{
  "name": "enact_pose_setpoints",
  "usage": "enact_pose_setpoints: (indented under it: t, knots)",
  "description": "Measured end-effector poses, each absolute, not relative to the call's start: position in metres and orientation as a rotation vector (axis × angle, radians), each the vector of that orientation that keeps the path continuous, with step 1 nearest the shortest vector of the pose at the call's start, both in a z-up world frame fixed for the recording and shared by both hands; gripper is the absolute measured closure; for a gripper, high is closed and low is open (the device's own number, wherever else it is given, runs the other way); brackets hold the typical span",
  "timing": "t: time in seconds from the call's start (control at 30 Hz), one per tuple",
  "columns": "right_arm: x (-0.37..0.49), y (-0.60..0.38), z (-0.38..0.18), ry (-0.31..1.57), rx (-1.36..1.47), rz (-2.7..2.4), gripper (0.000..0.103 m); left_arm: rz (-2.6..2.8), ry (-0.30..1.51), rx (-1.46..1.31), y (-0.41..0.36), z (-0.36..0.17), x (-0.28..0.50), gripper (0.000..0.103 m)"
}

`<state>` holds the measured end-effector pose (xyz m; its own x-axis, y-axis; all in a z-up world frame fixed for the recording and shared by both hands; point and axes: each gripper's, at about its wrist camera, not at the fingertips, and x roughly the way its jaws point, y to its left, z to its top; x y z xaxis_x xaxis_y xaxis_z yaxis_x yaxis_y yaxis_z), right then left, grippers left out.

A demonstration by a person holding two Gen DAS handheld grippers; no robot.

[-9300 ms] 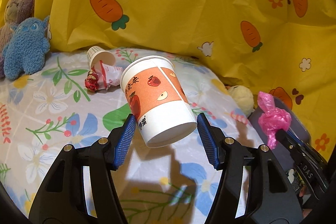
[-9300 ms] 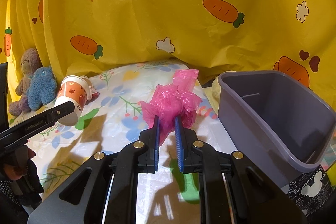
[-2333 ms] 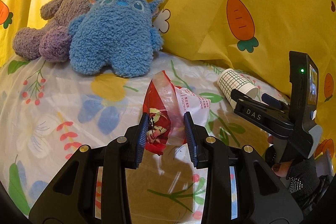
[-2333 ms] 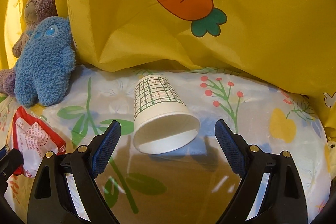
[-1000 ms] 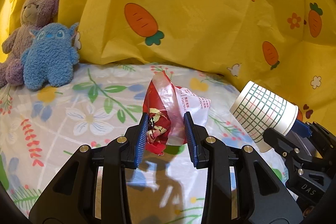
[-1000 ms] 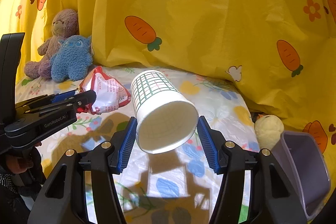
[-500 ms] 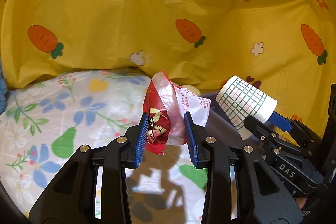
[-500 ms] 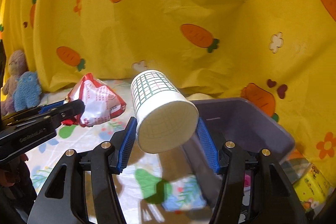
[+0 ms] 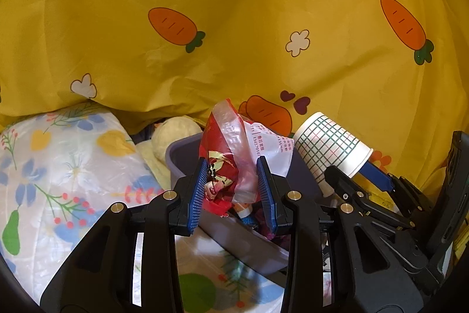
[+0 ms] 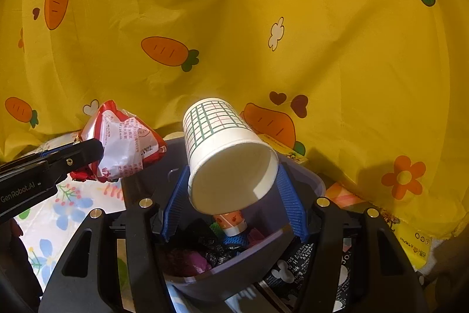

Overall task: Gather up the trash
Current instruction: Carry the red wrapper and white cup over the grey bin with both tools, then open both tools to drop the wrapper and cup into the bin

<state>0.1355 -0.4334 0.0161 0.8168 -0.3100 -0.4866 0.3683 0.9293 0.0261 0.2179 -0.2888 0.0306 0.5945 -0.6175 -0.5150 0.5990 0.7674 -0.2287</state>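
My left gripper [image 9: 232,166] is shut on a crumpled red and white snack wrapper [image 9: 225,131], held up at the near left corner of the grey bin [image 9: 181,154]. Seen from the right wrist, that wrapper [image 10: 126,143] and the left gripper [image 10: 88,154] hang at the bin's left edge. My right gripper [image 10: 231,184] is shut on a white paper cup with a green and pink grid [image 10: 222,154]. It lies on its side, mouth toward the camera, above the open grey bin [image 10: 304,175]. In the left wrist view the cup [image 9: 325,143] and right gripper [image 9: 348,166] sit to the right.
Inside the bin lie an orange-printed cup [image 10: 230,220] and dark and pink bags [image 10: 190,260]. A cream plush toy [image 9: 173,137] rests behind the bin's left corner. The floral sheet [image 9: 73,166] spreads to the left; yellow carrot-print cloth [image 10: 263,34] hangs behind. A yellow box [image 10: 416,242] sits right.
Both grippers have swung right from over the bed to the bin, still holding the wrapper and the cup. The plush toys at left have gone out of view.
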Motion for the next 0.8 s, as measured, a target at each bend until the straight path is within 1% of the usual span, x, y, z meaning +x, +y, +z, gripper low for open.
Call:
enact_pose_setpoints:
  t: [0.3,0.8]
  knots:
    - [0.14,-0.443,0.007,0.514,0.125,-0.369,0.041,-0.744,0.659,-0.036,-0.31,0.019,0.234,0.069]
    - [0.149,-0.449,-0.003,0.531,0.136,-0.378,0.039,-0.764,0.714,-0.047,-0.324,0.001,0.247,0.069]
